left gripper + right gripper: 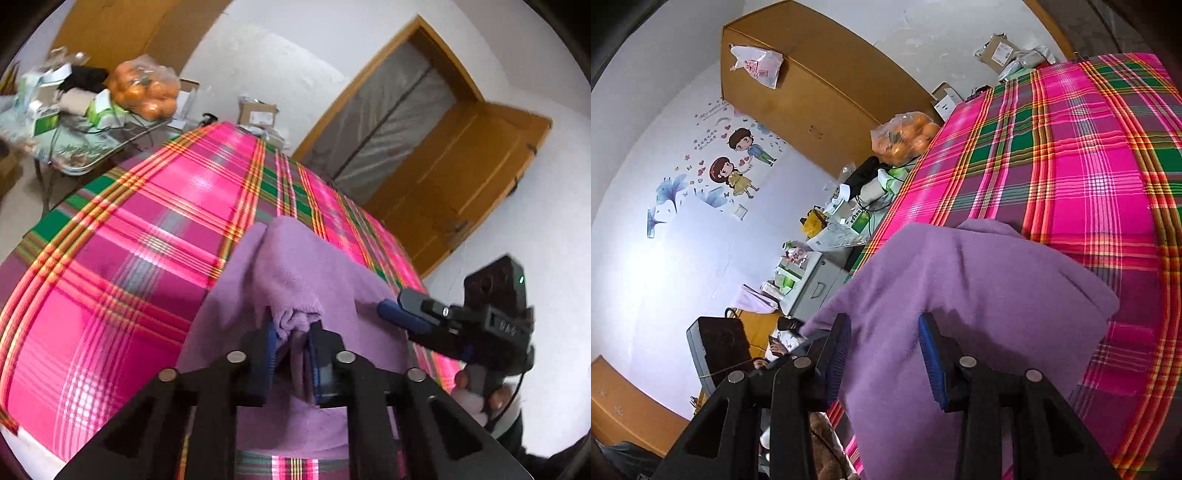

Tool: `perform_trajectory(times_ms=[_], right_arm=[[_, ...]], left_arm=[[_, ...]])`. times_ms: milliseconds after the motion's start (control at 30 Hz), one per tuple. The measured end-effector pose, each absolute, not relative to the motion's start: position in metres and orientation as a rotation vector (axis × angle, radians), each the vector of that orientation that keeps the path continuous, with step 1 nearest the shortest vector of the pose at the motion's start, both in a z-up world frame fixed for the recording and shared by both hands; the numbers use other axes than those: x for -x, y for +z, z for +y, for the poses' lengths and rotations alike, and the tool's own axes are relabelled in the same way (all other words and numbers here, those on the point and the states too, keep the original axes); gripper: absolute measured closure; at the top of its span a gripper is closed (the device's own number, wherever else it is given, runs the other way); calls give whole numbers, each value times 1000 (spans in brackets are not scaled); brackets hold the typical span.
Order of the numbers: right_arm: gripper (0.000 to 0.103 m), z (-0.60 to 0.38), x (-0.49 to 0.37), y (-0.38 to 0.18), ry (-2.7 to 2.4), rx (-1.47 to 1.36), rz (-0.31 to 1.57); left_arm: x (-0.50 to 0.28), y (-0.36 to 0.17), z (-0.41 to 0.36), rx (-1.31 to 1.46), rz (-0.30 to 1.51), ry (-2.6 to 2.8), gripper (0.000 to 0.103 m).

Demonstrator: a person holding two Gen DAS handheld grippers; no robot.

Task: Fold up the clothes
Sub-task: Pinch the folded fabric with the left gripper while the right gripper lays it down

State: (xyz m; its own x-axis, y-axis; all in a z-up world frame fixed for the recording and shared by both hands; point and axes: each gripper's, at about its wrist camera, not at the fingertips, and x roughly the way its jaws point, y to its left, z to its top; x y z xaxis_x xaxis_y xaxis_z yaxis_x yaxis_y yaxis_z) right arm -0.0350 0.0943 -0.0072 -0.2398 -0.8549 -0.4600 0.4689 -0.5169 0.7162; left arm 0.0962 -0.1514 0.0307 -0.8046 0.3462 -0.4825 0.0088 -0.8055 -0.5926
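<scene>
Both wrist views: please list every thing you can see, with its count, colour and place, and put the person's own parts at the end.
purple cloth: one, lilac fleece, lying on the plaid cover, a bunched fold raised toward the left camera
plaid cover: one, pink with green and yellow stripes, spread over the bed
bag of oranges: one, clear plastic with orange fruit, on the cluttered side table beyond the bed
wooden door: one, brown, open, against the white wall
wall stickers: a group, two cartoon figures with blue leaves, on the white wall
cardboard box: one, brown, past the far end of the bed
left claw: one, black with blue pads, shut on the cloth's fold
right claw: one, black with blue pads, open over the cloth
</scene>
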Motion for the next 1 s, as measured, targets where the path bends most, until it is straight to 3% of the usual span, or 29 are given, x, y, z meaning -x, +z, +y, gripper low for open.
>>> perform_trajectory(times_ms=[267,467,533,567,600,700,1000], right_arm=[[64,98,35,-13,-1935,-1080,-500],[66,100,25,-3,-2127,-952,-309],[77,106,37,-15,-2181,-972,-287],[96,111,46,-23,-2210,-1001,-285],[103,116,49,-23,-2222,-1002,-309],[100,133,57,-23,-2258,-1003,-379],[83,147,34,2,-2280,-900,-334]], left_arm=[[-110,-11,-171,993,-1060,2626,92],[-109,-13,-167,985,-1016,2635,92],[-109,-15,-170,979,-1018,2626,92],[-110,-15,-170,976,-1018,2622,92],[-110,-15,-170,977,-1014,2619,91],[-113,-13,-170,990,-982,2627,91],[-137,26,-174,910,-788,2803,93]])
